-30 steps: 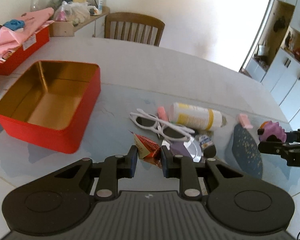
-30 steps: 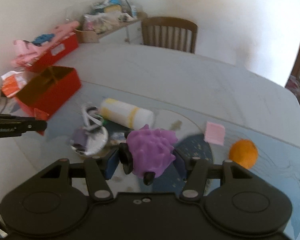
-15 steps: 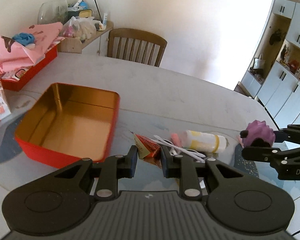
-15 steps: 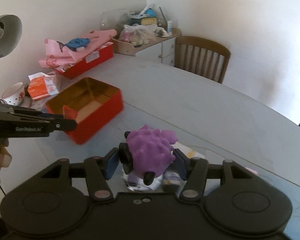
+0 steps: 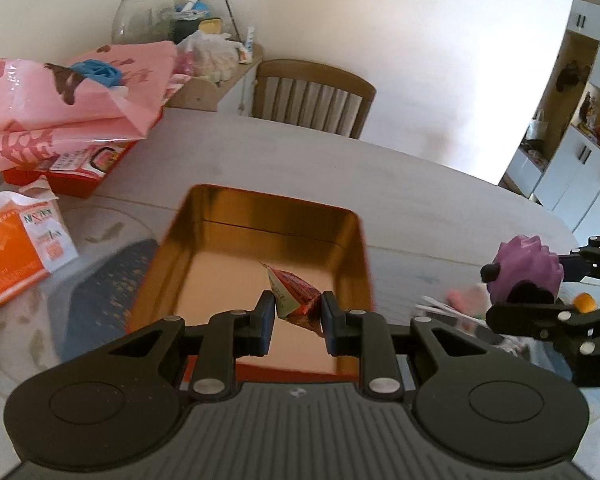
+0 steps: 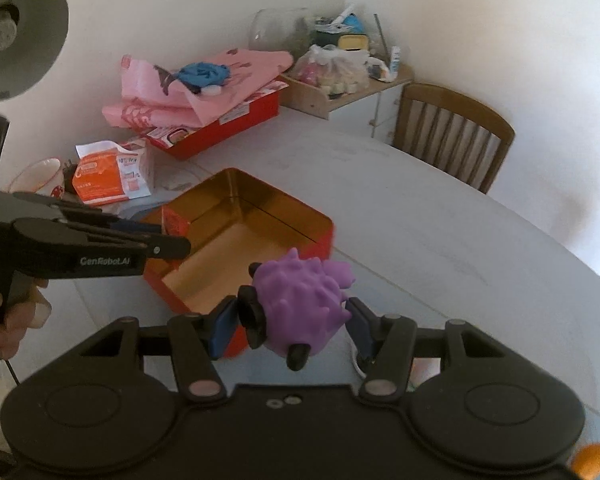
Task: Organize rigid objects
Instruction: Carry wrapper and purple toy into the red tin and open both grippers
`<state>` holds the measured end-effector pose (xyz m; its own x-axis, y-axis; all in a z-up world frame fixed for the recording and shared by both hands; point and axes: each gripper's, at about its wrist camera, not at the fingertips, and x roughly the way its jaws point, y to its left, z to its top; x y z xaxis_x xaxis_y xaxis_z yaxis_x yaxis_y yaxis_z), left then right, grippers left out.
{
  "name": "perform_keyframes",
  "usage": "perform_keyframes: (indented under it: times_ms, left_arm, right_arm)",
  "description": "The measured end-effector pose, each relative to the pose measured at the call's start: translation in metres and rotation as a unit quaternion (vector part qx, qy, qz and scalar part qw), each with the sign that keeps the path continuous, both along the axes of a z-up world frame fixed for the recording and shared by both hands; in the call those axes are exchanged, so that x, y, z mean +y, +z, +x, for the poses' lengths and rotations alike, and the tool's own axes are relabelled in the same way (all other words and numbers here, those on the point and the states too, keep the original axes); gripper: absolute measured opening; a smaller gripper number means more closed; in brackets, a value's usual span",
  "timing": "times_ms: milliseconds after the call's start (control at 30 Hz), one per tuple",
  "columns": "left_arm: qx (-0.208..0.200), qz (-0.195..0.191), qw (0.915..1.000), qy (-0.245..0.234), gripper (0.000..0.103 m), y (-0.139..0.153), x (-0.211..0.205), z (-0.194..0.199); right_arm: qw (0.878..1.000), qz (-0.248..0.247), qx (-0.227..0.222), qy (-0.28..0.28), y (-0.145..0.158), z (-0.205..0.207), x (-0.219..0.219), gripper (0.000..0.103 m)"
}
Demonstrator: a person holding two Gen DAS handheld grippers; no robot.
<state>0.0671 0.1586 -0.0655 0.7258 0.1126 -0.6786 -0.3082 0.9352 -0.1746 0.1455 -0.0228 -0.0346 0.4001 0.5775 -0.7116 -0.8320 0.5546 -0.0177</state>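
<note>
The red tin (image 5: 352,248), open with a gold inside, sits on the pale tabletop (image 5: 440,216). Above its near end the left gripper (image 5: 297,312) holds a small red pyramid carton (image 5: 296,294), jaws clamped on its sides. The right gripper (image 6: 292,322) reaches level from the tin's right, jaws closed on a spiky purple toy (image 6: 304,304) held clear of the tabletop beside the tin's near corner. A hand (image 6: 8,320) wraps the left gripper's handle. Right of the tin, small items on the tabletop are blurred and partly hidden behind the right gripper; an orange ball (image 5: 584,303) peeks out there.
</note>
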Motion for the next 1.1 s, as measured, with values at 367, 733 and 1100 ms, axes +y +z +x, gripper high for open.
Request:
perform_keyframes:
  times_ms: [367, 733, 1100]
  left_arm:
    - [-0.004, 0.006, 0.9995, -0.031, 0.024, -0.005, 0.061, 0.045]
    - [0.03, -0.003, 0.9979, -0.057, 0.024, -0.034, 0.082, 0.093]
    - [0.059, 0.001, 0.9958, -0.07, 0.024, -0.055, 0.087, 0.115]
  right_arm:
    - [0.998, -0.048, -0.028, 0.022, -0.024, 0.025, 0.088, 0.057]
    - [0.993, -0.096, -0.043, 0.059, -0.065, 0.044, 0.134, 0.057]
    - [0.99, -0.119, -0.038, 0.06, -0.093, 0.063, 0.154, 0.057]
